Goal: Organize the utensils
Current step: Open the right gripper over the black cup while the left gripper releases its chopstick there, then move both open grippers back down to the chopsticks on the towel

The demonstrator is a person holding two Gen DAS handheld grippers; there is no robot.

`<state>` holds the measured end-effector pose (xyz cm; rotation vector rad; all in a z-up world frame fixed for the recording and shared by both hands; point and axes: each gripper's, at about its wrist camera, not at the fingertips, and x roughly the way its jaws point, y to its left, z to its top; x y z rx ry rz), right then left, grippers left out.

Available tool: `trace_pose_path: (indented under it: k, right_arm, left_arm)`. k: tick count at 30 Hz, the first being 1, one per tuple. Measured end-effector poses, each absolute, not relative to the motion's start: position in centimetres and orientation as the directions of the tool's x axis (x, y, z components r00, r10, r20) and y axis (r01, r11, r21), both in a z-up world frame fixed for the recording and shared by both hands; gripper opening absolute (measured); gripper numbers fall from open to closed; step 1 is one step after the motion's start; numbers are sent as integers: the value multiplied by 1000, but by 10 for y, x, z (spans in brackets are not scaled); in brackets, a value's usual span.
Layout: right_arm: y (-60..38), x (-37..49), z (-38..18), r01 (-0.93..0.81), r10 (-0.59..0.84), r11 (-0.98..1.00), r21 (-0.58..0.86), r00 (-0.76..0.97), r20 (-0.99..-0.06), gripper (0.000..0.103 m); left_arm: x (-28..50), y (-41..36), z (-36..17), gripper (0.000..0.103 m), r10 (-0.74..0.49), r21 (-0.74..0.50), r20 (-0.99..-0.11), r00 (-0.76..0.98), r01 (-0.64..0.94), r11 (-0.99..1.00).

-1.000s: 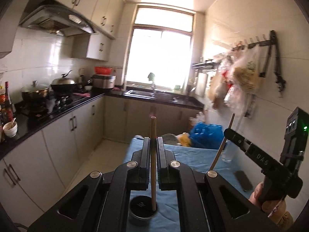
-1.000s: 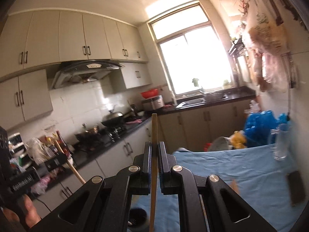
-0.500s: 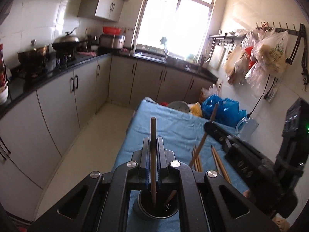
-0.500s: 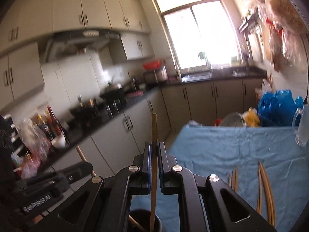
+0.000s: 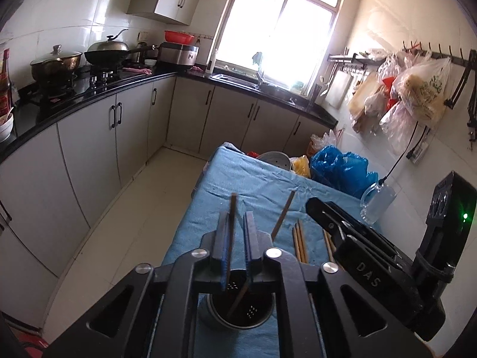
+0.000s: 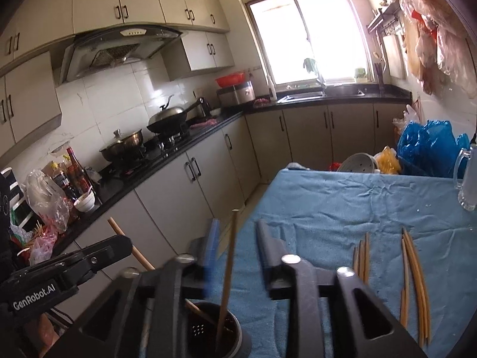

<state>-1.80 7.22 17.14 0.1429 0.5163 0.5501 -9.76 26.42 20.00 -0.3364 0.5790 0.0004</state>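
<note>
A perforated metal holder (image 5: pixel 242 313) stands on the blue cloth at the near table edge. My left gripper (image 5: pixel 236 217) is over it, jaws opening. A wooden chopstick (image 5: pixel 232 223) between them leans on the left pad, with a gap to the right pad. Its lower end is in the holder. My right gripper (image 6: pixel 238 223) is beside it, jaws opening wide. A second chopstick (image 6: pixel 229 256) stands loose between them, its foot in the holder (image 6: pixel 235 338). Neither right pad touches it. Several loose chopsticks (image 6: pixel 414 271) lie flat on the cloth to the right.
A glass mug (image 6: pixel 468 179) stands at the table's right edge. Blue plastic bags (image 5: pixel 340 170) and a metal colander (image 5: pixel 275 161) are at the far end. Grey cabinets with a black counter (image 5: pixel 89 95) run along the left, across a strip of floor.
Both grippers came down over the holder, and the two chopsticks went down into it. Both pairs of jaws, shut on the chopsticks before, have parted, the right ones wider.
</note>
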Motion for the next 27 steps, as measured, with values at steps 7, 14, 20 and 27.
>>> trace_pose_path:
  k: [7, 14, 20, 27]
  right_arm:
    - [32, -34, 185, -417, 497, 866, 275, 770, -399, 42]
    - [-37, -51, 187, -313, 408, 906, 283, 823, -395, 53]
    - [-105, -64, 169, -187, 299, 942, 279, 845, -443, 57]
    - [-161, -58, 116, -102, 262, 952, 290, 760, -595, 57]
  left_arm:
    - [-141, 259, 224, 21, -58, -332, -462, 885, -112, 937]
    - [-175, 217, 239, 30, -142, -344, -403, 904, -6, 939]
    - [-167, 161, 221, 33, -228, -318, -452, 862, 83, 944]
    - [-129, 99, 158, 33, -310, -293, -605, 734, 158, 943]
